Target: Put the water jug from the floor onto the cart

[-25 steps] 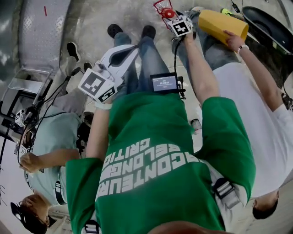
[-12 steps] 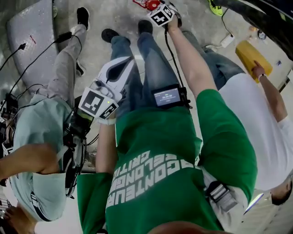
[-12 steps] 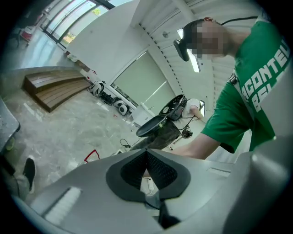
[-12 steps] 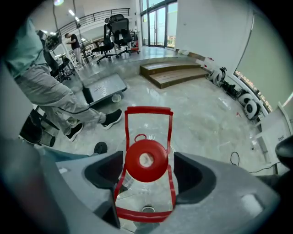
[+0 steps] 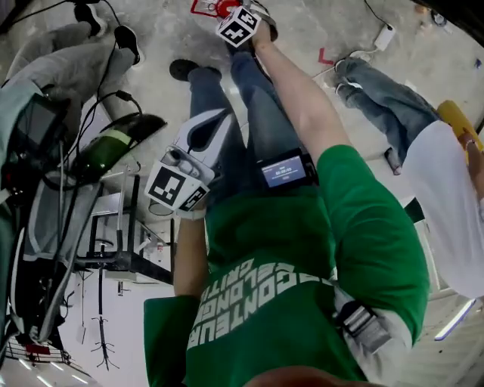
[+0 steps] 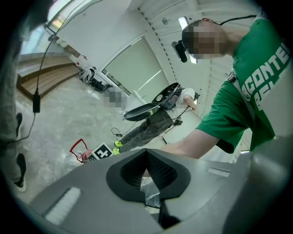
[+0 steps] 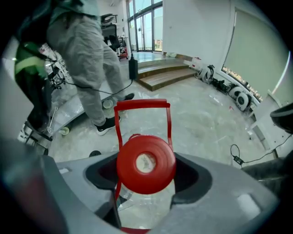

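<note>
The water jug [image 7: 146, 163] stands on the floor, a clear bottle with a round red cap and an upright red handle [image 7: 142, 104]. My right gripper [image 7: 149, 172] points steeply down over it. Its jaws are closing with the cap between them, and the pads are not pressing on it. In the head view this gripper [image 5: 229, 10] reaches the jug's handle [image 5: 206, 7] at the top edge. My left gripper [image 5: 203, 137] hangs by my left thigh, shut and with nothing in it [image 6: 149, 171]. From it the jug [image 6: 77, 150] shows far off on the floor.
A low grey platform on small wheels [image 7: 68, 112] lies left of the jug, where a person in grey trousers [image 7: 87, 59] stands. A person in a white shirt [image 5: 454, 189] is at my right. Cables and a power strip [image 5: 382, 38] lie on the floor. Steps [image 7: 165, 75] rise behind.
My right gripper has come down over the jug's red handle. My left gripper has sunk lower beside my leg. The head view has swung, so the bystanders now sit at the edges.
</note>
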